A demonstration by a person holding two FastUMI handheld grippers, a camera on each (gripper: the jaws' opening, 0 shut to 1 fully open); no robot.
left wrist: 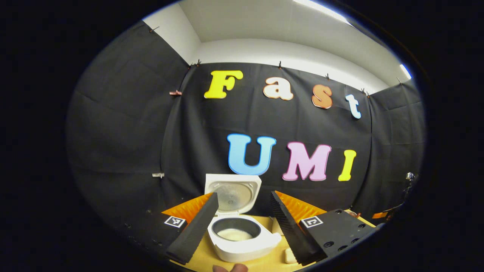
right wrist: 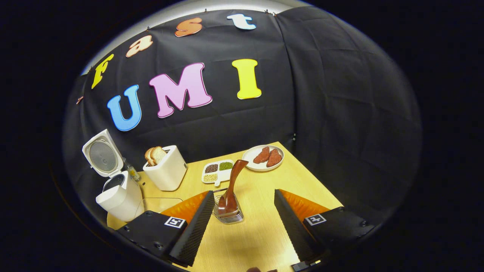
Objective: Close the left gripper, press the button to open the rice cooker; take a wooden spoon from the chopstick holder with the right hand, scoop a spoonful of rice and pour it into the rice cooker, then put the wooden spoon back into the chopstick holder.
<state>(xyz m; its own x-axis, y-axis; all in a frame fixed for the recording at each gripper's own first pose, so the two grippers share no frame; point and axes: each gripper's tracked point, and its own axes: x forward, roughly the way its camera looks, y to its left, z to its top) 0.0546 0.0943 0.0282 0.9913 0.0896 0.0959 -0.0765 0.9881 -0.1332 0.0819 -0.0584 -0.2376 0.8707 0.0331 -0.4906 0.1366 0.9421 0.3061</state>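
Observation:
The white rice cooker point(left wrist: 242, 238) stands on the yellow table with its lid point(left wrist: 232, 194) swung up, and white rice lies in its dark inner pot point(left wrist: 235, 231). My left gripper point(left wrist: 244, 226) hovers open in front of it, one finger on each side of the pot. In the right gripper view the cooker point(right wrist: 117, 198) is at far left, lid up. A dark wooden spoon point(right wrist: 231, 183) stands in the wire chopstick holder point(right wrist: 227, 212). My right gripper point(right wrist: 244, 223) is open just before the holder, which sits near its left finger.
A white toaster point(right wrist: 166, 172) with bread slices stands right of the cooker. A white divided dish of grains point(right wrist: 217, 172) and a plate with reddish meat pieces point(right wrist: 264, 157) lie behind the holder. A small bottle point(right wrist: 132, 172) stands between cooker and toaster. The table edge point(right wrist: 314, 177) runs along the right.

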